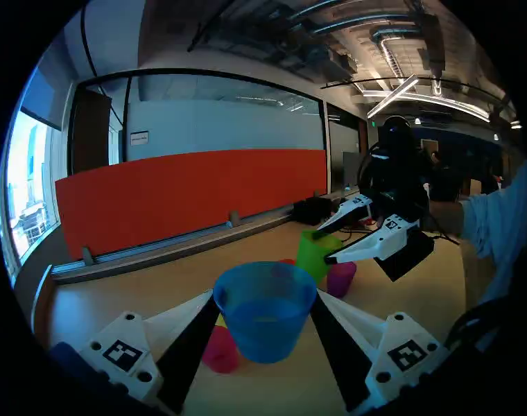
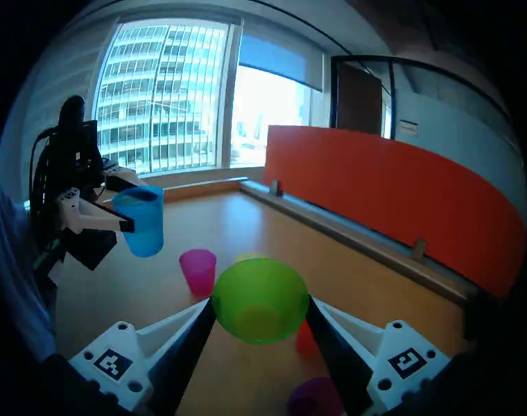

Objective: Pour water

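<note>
Wooden bench runs along an orange panel, with tall windows at its far end. Above it the right gripper pinches a green cup by its sides, both fingers pressed on the wall.

The left gripper pinches a blue cup the same way. In the right gripper view the blue cup hangs left of the green cup and higher, well apart from it, roughly upright, with a person's sleeve farther left. A paler band shows through the blue cup's wall; whether it is water I cannot tell.

In the left gripper view the green cup sits in the air beyond the blue one, mouth up.

A magenta cup stands on the bench just left of the green cup. A purple cup stands nearer the camera, below the green cup. A small red thing sits under the green cup's right edge, too hidden to name.
</note>
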Motion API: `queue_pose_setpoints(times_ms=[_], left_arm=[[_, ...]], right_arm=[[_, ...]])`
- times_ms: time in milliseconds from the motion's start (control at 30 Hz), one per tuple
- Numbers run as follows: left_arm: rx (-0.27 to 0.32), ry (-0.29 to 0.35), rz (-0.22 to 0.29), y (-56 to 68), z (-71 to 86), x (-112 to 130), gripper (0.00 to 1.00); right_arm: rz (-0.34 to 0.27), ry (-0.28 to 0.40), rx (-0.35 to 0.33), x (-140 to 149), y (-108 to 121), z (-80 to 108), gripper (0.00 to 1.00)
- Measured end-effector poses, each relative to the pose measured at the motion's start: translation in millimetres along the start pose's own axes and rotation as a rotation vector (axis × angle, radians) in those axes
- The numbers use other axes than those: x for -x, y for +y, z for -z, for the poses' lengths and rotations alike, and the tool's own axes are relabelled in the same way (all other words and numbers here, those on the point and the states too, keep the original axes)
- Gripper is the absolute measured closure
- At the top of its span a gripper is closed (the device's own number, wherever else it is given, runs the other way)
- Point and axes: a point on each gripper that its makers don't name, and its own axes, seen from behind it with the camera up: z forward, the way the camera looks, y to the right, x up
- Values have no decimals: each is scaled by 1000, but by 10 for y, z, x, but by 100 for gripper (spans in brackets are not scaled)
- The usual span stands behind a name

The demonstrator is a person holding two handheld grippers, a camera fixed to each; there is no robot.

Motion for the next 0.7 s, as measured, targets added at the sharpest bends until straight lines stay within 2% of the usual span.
queue_pose_setpoints(times_ms=[467, 700], left_arm=[[14, 23, 10, 102, -26, -100, 13], [18, 33, 16, 124, -44, -137, 13]], right_arm=[[33, 172, 50, -394, -6, 243, 6], [28, 228, 59, -531, -13, 318, 6]])
